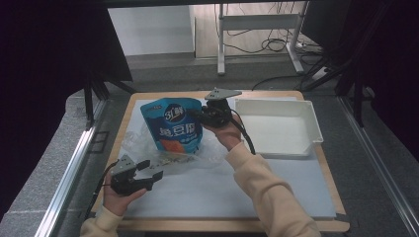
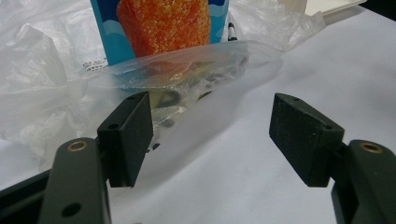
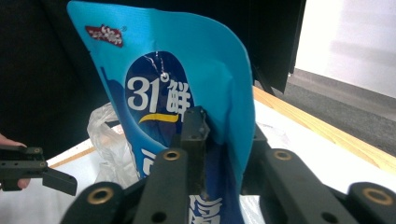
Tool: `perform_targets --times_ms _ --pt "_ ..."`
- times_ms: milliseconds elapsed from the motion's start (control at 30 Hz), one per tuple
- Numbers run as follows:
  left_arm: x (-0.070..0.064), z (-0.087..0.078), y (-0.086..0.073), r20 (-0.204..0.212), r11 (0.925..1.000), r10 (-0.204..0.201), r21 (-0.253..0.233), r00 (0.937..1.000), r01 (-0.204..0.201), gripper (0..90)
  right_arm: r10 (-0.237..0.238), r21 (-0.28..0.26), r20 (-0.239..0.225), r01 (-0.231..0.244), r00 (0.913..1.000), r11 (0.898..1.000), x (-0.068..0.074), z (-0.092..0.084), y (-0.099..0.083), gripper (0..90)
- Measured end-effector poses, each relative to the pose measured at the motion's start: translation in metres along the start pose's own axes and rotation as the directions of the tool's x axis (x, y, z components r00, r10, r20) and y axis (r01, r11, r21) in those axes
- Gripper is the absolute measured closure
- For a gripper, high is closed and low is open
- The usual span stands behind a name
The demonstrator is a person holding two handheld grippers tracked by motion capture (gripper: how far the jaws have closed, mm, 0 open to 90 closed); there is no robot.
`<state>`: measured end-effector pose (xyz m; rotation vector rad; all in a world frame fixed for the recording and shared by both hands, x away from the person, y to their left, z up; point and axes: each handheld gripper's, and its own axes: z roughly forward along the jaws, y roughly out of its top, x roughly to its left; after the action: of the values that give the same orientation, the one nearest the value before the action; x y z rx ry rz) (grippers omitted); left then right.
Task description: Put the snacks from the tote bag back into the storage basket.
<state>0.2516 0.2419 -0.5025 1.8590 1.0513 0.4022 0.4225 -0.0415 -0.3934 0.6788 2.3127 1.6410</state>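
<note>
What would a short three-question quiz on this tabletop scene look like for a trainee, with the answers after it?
1. True or false: the right gripper has its jaws shut on the edge of the blue snack pouch.
2. Multiple choice: where does the white tray sit? A. on the table's right side, beyond the right hand B. under the pouch C. in the left gripper
3. Fill in: the left gripper's jaws are ____, aimed at the clear plastic bag.

Key: 1 true; 2 A; 3 open, with nothing between them.
</note>
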Motion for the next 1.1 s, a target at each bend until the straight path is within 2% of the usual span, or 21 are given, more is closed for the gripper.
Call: perform_targets --times_ms 167,367,767,1100 --pt "-0.0003 0.0007 -0.0001 0.000 1.0000 -0.002 0.003 1.0000 0.002 30.4 -0.023 -0.011 -0.016 0.023 0.9996 1.000 -0.0026 0.0004 -0.0015 85.6" --pt "-0.0001 0.0011 -0.0001 0.000 1.0000 -0.002 0.005 1.0000 0.002 30.4 -0.035 -0.016 -0.033 0.034 0.9988 0.999 -0.0031 0.0007 -0.0021 87.8" --pt "0.0003 0.0011 -0.0002 -0.001 1.0000 0.000 0.007 1.0000 0.000 30.4 -0.034 -0.048 -0.079 0.030 0.9963 0.998 -0.0068 0.0024 -0.0033 88.9" --pt "0.0004 0.0008 -0.0001 -0.002 1.0000 0.002 0.007 1.0000 -0.002 30.4 -0.014 -0.074 -0.103 0.007 0.9945 0.997 -0.0021 0.0038 -0.0026 89.1"
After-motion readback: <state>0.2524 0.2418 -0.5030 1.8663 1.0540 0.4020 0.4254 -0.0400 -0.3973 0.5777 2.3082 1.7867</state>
